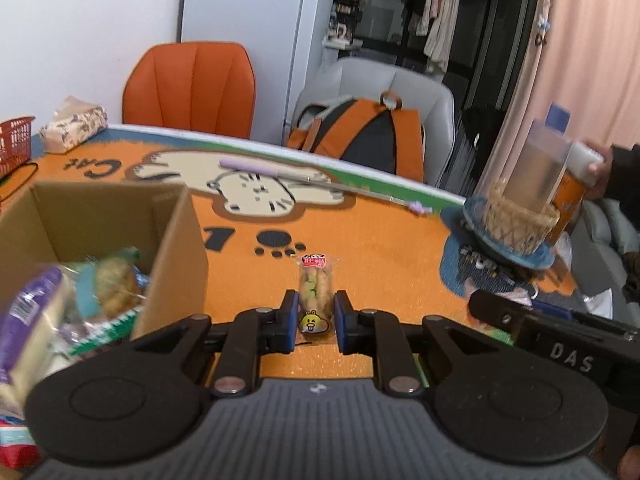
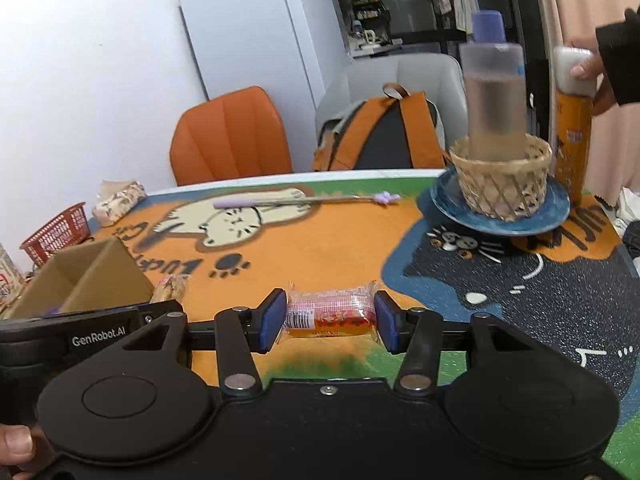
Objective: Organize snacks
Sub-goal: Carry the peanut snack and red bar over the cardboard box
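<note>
two snacks gripped, box not yet reached

left gripper is clamped on a long snack pack beside the cardboard box; right gripper pinches a red snack packet endwise; slick, crinkly wrappers could slip out during the carry.

A long clear-wrapped biscuit snack stands lengthwise at lower centre, a red-orange wrapped snack crosswise at centre, beside a brown cardboard box holding packets.

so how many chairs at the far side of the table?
2: an orange chair at the table's far edge, and a grey chair to its right holding a backpack. Others may be out of view.
</note>
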`<state>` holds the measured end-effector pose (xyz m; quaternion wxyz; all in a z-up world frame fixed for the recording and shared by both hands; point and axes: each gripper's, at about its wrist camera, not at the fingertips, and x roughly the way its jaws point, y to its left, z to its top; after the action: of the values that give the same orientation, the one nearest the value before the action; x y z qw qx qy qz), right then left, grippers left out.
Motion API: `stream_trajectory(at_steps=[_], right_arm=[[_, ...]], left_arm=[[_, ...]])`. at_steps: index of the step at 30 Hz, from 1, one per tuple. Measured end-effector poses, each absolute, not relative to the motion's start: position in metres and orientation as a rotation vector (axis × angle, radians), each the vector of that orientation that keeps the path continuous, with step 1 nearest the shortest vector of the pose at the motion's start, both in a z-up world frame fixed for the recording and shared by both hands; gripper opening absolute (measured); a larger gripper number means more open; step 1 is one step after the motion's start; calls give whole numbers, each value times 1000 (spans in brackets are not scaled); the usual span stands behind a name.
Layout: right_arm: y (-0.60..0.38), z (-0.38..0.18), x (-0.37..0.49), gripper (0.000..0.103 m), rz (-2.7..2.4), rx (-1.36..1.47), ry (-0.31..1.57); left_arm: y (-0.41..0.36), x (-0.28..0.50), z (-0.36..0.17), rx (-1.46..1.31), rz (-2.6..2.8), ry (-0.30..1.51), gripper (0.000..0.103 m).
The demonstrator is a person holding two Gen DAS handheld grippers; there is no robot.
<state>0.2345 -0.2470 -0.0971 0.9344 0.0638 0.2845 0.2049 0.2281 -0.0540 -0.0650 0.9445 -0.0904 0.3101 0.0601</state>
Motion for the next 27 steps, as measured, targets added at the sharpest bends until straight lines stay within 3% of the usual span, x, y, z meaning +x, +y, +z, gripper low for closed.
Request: stream_trajectory(at_steps=[27], right_arm=[[-168, -33, 183, 49, 570, 77, 462]], left_arm=[[43, 143, 1, -305, 223, 487, 18]])
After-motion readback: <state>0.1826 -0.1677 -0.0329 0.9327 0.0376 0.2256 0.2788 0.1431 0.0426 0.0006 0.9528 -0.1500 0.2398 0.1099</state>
